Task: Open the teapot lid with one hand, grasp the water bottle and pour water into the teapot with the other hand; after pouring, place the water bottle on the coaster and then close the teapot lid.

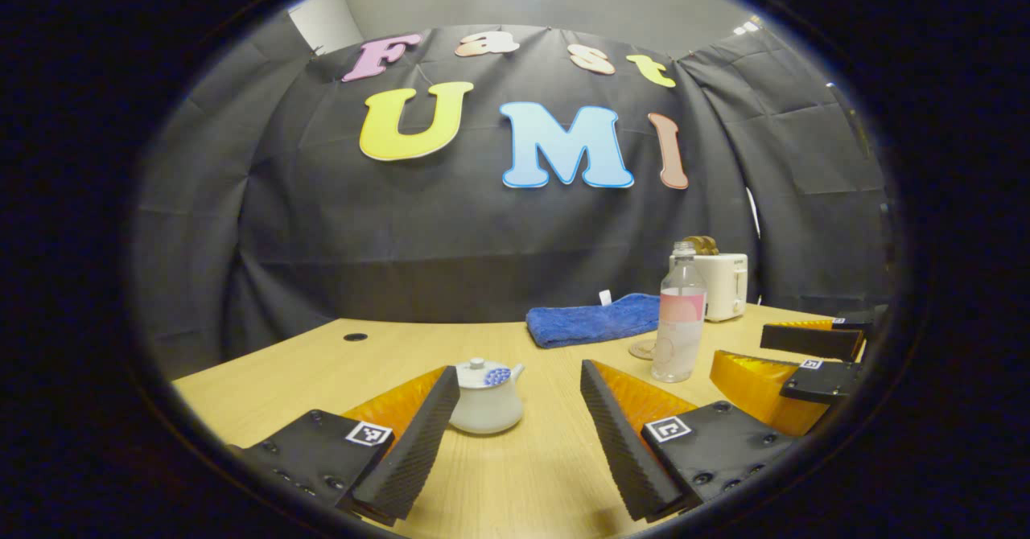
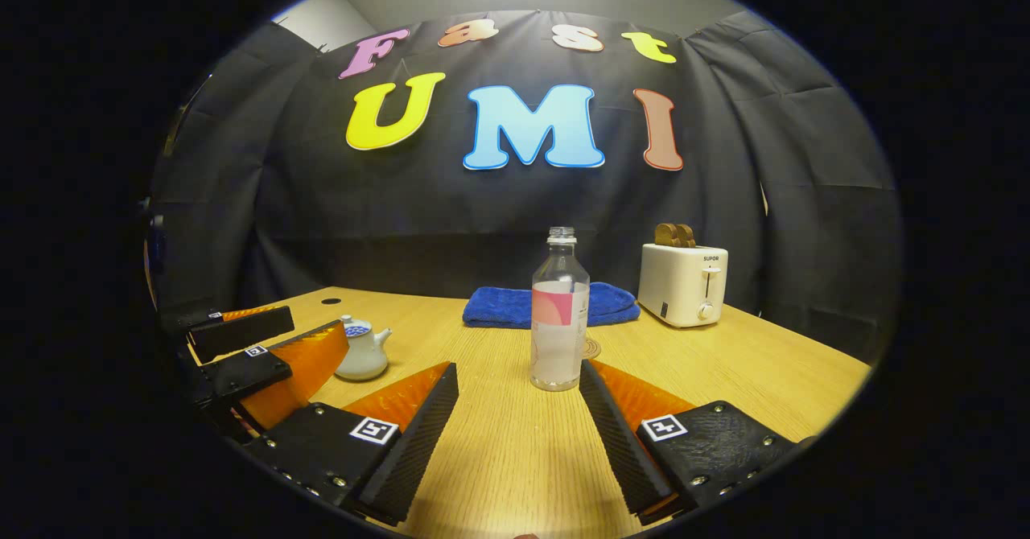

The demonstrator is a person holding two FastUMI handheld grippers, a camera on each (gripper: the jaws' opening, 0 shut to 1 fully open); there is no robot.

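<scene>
Wooden counter [image 2: 499, 450]: bottle [image 2: 559, 314] dead centre, teapot [image 2: 362, 350] at nine o'clock, blue towel [image 2: 555, 304] twelve, toaster [image 2: 682, 281] two.

Even overhead light on the table [image 2: 724, 378]; soft faint shadows; sharp centre; strong fisheye bending at the edges

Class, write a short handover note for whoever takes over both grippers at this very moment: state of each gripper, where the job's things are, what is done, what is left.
Left gripper: open, empty, aimed at the teapot, short of touching it.
Right gripper: open, empty, lined up with the water bottle, not gripping it.
Teapot stands on the table, lid on. Bottle stands upright, uncapped, partly filled; the coaster lies just behind it.
Done: nothing yet.
Left: lift the lid, grasp the bottle, pour, set the bottle on the coaster, close the lid.
</scene>
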